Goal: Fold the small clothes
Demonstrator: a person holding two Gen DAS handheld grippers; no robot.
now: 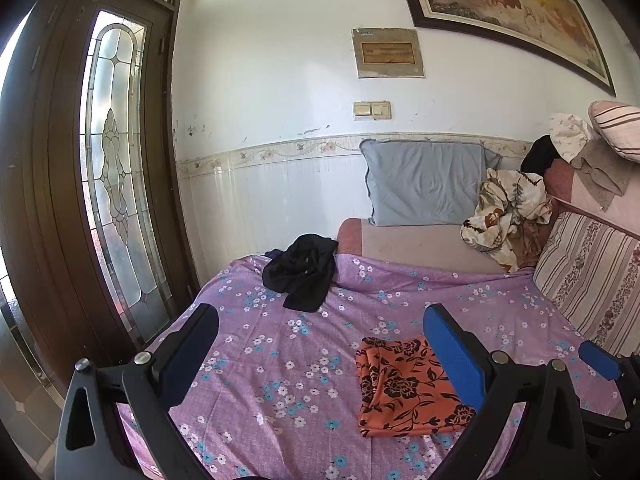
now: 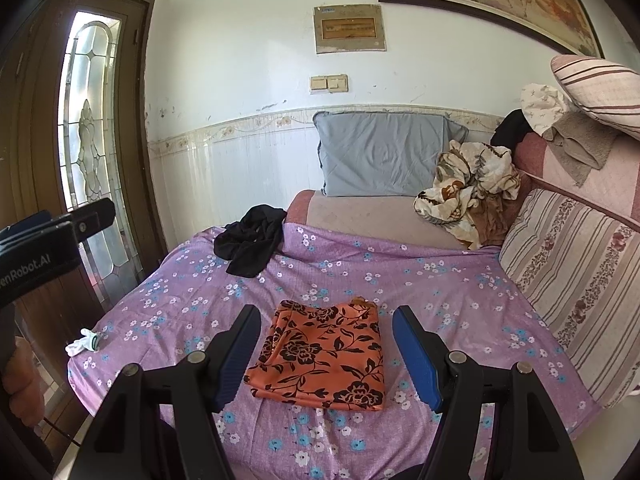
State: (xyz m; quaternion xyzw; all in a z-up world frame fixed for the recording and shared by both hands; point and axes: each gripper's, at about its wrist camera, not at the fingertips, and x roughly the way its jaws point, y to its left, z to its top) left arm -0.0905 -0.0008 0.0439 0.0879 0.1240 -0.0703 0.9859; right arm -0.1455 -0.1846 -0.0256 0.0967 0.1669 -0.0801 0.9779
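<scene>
Lying folded on the bed (image 2: pixel 440 280), the orange garment (image 2: pixel 320 354) is noted — both left tongs (image 1: pixel 320 360) and right tongs (image 2: pixel 326 354) held agape, empty. Risk: snagged bedsheet would be lifted if the black garment (image 2: pixel 250 244) is pinched deeply.

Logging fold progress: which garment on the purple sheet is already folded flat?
The orange floral cloth, a neat rectangle near both grippers. The black garment lies crumpled at the far edge.

Folded orange floral garment (image 2: pixel 320 354), flat
</scene>
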